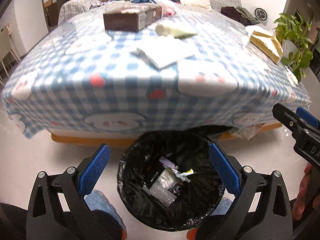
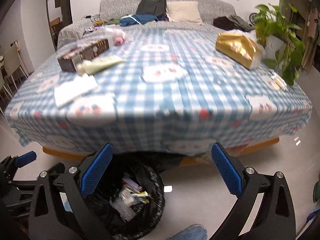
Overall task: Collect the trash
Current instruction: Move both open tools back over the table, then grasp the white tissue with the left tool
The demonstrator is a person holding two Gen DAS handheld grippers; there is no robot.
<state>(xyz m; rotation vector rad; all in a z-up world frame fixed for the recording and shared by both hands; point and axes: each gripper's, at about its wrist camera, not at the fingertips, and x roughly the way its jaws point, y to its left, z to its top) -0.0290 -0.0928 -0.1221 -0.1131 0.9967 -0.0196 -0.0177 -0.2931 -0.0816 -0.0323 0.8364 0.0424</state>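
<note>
Trash still lies on the blue checked cloth-covered desk [image 1: 128,84]: a white folded paper packet [image 1: 166,54], a pale green tube [image 1: 174,31] and a brown cardboard box [image 1: 130,19]. The black-lined round bin [image 1: 140,210] stands on the floor at its near edge, handy for drops. Left claw [image 1: 159,172] hangs over the bin, pitched down, jaws wide and empty; right claw [image 2: 162,172] likewise, wide and empty.

Black-lined trash bin [image 1: 172,182] on the floor holds wrappers [image 1: 181,175].
</note>
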